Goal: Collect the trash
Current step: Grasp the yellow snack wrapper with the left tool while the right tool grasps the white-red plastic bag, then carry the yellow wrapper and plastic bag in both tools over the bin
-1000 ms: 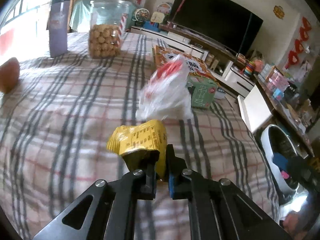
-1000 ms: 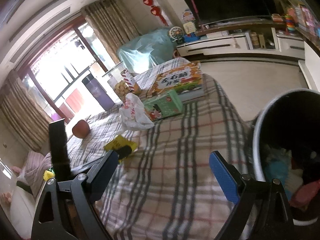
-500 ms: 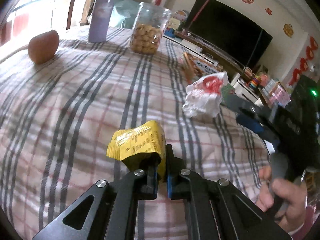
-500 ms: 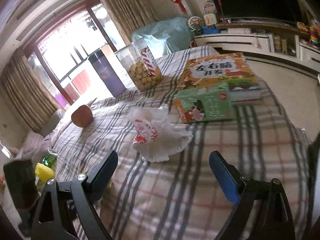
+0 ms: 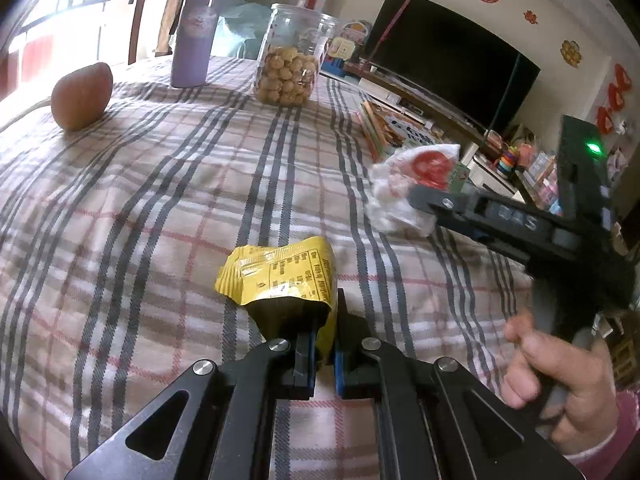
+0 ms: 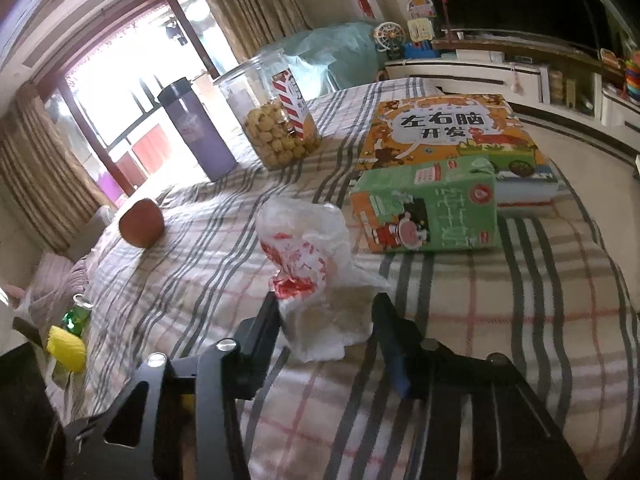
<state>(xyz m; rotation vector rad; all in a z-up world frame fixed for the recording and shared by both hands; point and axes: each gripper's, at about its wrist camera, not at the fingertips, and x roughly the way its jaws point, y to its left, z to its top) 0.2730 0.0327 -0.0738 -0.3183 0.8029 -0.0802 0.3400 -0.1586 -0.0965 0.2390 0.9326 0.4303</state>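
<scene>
My left gripper (image 5: 326, 320) is shut on a crumpled yellow snack wrapper (image 5: 276, 276), held just above the checked tablecloth (image 5: 140, 200). A crumpled white plastic bag with red print (image 6: 316, 264) lies on the cloth in front of a green carton. My right gripper (image 6: 326, 316) is down at the bag, its jaws closing with the bag's near part between them; the fingers (image 6: 270, 320) reach the bag's sides but do not squeeze it. In the left wrist view the right gripper (image 5: 424, 196) points at the same bag (image 5: 400, 196), held by a person's hand (image 5: 560, 376).
A green carton (image 6: 428, 208) and an orange picture book (image 6: 448, 128) lie just behind the bag. A cookie jar (image 5: 290, 64), a purple bottle (image 5: 196, 36) and a brown fruit (image 5: 82, 96) stand farther back. A television and shelves lie beyond the table's right edge.
My right gripper has come forward and down to the white bag, and its jaws have narrowed around it. The left gripper has swung left, still holding the yellow wrapper.
</scene>
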